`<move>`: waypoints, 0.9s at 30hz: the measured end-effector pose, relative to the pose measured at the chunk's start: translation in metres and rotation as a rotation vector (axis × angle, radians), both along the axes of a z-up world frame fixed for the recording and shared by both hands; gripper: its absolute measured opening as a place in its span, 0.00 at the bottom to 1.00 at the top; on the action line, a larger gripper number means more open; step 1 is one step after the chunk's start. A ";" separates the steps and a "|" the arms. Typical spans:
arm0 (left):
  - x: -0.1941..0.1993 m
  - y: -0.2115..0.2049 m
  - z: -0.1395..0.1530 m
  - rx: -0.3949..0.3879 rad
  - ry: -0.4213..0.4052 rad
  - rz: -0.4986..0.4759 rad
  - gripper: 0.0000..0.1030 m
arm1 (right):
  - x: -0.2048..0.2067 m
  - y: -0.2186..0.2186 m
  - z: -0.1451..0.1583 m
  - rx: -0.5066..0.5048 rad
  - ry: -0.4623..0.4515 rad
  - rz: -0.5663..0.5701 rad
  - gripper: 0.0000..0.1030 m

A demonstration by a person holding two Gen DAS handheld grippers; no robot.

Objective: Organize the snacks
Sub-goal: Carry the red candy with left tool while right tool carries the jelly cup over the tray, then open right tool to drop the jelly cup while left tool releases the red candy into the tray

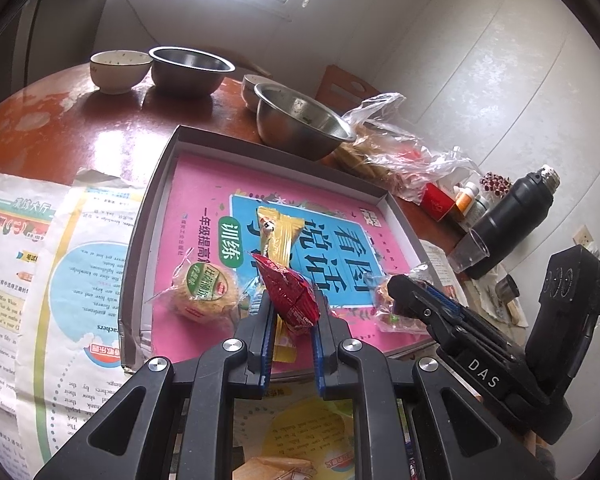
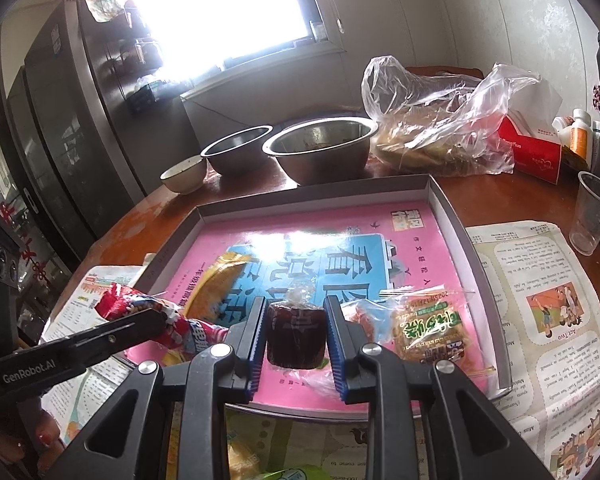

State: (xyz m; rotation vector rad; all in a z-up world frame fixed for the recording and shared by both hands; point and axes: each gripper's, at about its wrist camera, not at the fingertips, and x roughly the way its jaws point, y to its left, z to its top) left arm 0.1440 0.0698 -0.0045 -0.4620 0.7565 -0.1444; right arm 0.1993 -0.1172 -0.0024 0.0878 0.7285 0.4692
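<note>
A shallow grey box [image 1: 156, 200] lined with a pink booklet lies on the table; it also shows in the right wrist view [image 2: 452, 216]. My left gripper [image 1: 290, 312] is shut on a red foil snack [image 1: 290, 294] held over the box's near edge. My right gripper [image 2: 296, 336] is shut on a dark brown wrapped cake [image 2: 296, 336] just above the box floor. In the box lie a yellow snack bar [image 1: 280, 236], a round biscuit pack with a green label [image 1: 206, 290] and a clear-wrapped biscuit pack [image 2: 432, 332].
Two steel bowls [image 2: 320, 152] [image 2: 236, 152] and a ceramic bowl [image 2: 184, 174] stand behind the box. A plastic bag of food [image 2: 432, 128], a red carton [image 2: 532, 152], bottles, a clear cup [image 2: 594, 212] and a black flask [image 1: 512, 216] are at the right. Printed paper [image 1: 40, 260] covers the table.
</note>
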 end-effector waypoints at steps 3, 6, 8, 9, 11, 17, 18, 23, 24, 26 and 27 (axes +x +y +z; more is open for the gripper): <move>0.001 0.000 -0.001 -0.001 0.004 0.002 0.16 | 0.000 0.001 0.000 -0.008 -0.002 0.001 0.28; 0.001 0.000 -0.001 0.000 0.004 0.003 0.16 | 0.000 0.001 -0.001 -0.022 -0.008 -0.001 0.28; 0.001 0.000 -0.002 0.000 0.006 0.004 0.16 | -0.001 0.002 -0.001 -0.033 -0.014 0.000 0.28; 0.001 0.001 -0.002 0.001 0.006 0.006 0.16 | -0.001 0.002 -0.002 -0.033 -0.015 0.004 0.28; 0.001 0.001 -0.003 0.001 0.008 0.008 0.16 | -0.003 0.002 -0.002 -0.037 -0.020 0.007 0.28; 0.001 0.003 -0.004 0.000 0.012 0.006 0.16 | -0.004 0.004 -0.002 -0.037 -0.027 0.025 0.28; 0.001 0.003 -0.004 -0.001 0.012 0.007 0.16 | -0.004 0.003 -0.001 -0.038 -0.028 0.023 0.28; 0.002 0.002 -0.004 0.004 0.022 0.005 0.17 | -0.003 0.002 -0.001 -0.036 -0.029 0.018 0.28; 0.002 0.002 -0.004 0.005 0.024 0.004 0.17 | -0.003 0.002 0.000 -0.039 -0.030 0.015 0.28; 0.001 0.001 -0.004 0.012 0.028 0.001 0.17 | -0.003 0.001 0.000 -0.039 -0.030 0.012 0.28; 0.001 0.000 -0.004 0.015 0.028 0.000 0.17 | -0.003 0.001 0.001 -0.038 -0.029 0.010 0.28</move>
